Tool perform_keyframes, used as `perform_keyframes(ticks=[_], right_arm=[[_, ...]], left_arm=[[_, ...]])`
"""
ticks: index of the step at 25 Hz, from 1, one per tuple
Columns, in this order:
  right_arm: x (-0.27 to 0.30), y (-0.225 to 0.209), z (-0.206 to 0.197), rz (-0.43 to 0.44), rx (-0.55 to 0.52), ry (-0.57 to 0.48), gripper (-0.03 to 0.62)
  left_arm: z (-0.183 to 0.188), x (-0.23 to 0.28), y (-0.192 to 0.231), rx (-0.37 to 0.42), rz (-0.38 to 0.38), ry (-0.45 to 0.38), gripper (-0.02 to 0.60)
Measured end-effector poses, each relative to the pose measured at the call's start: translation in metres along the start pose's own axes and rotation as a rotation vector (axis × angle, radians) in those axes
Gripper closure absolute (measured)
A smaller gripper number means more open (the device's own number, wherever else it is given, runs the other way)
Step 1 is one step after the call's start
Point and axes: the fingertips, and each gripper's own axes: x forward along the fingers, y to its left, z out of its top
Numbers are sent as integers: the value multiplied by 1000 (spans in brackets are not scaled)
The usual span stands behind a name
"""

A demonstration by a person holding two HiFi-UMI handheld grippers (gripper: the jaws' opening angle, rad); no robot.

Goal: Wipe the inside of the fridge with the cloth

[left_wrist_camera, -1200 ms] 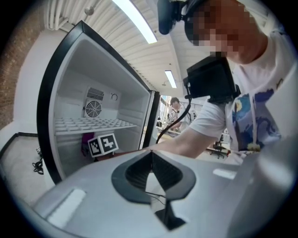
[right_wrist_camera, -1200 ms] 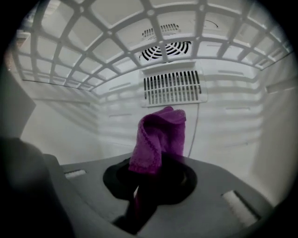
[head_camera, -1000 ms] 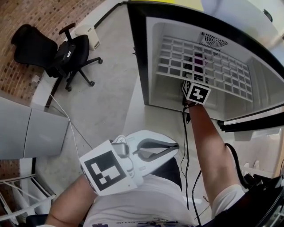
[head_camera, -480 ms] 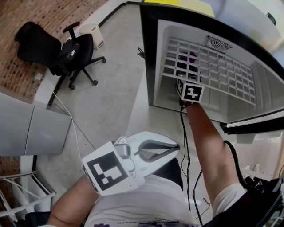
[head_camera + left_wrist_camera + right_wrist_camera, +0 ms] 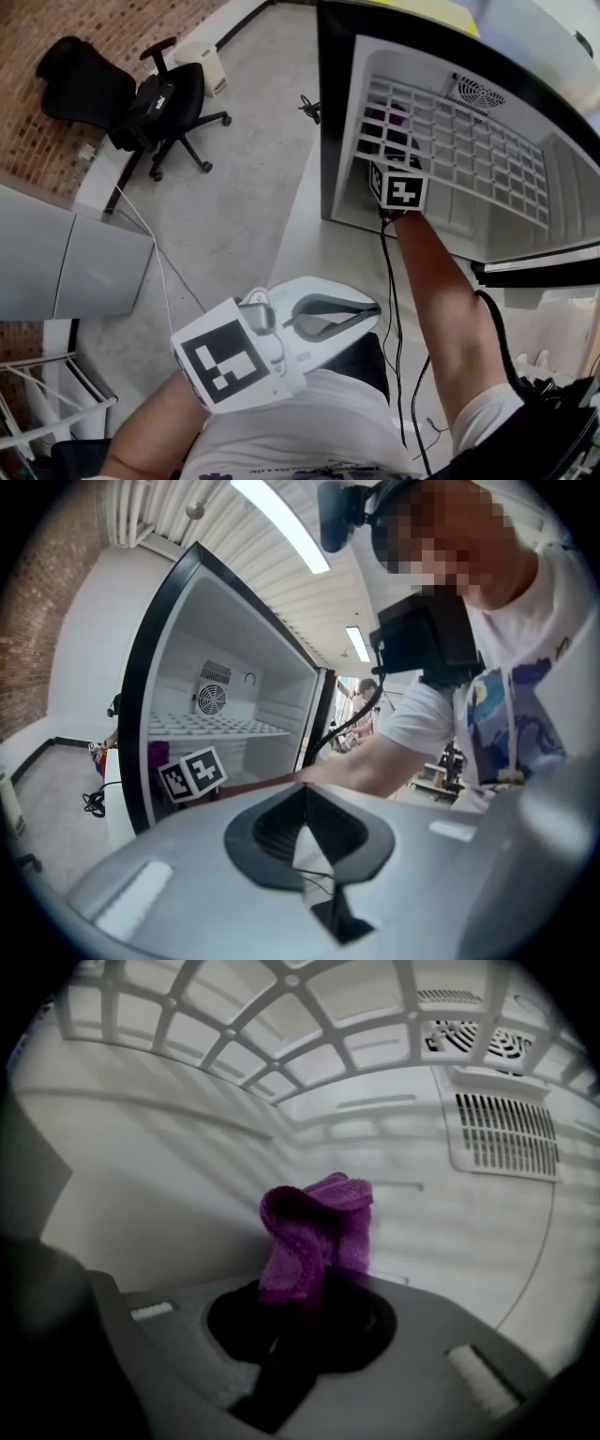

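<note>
The right gripper is inside the open fridge, under the white wire shelf, its jaws pinched on the purple cloth (all bunched up), and the left gripper is outside, jaws closed together on nothing.

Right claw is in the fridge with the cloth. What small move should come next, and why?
Probably press the purple cloth forward onto the white wall behind it and sweep sideways. The right claw is shut on the cloth below the wire shelf, and I can't tell that the cloth touches the wall yet.
</note>
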Motion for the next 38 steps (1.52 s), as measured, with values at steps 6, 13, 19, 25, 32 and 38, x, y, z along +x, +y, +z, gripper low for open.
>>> perform_keyframes(ticks=[6, 13, 19, 25, 32, 38], right_arm=[[7, 17, 2, 111, -29, -21, 539], [9, 17, -3, 201, 18, -25, 537], [-5, 28, 7, 258, 4, -38, 539], [-27, 45, 8, 320, 11, -46, 540], [-53, 67, 2, 407, 10, -41, 540], [-76, 83, -1, 451, 6, -42, 540]], left_arm=[[-5, -1, 2, -5, 13, 2, 574], [-6, -1, 3, -8, 11, 3, 574], [-5, -3, 2, -11, 3, 1, 575], [0, -5, -6, -9, -26, 7, 574], [5, -7, -19, -6, -65, 19, 575], [4, -10, -27, -13, -87, 34, 575]])
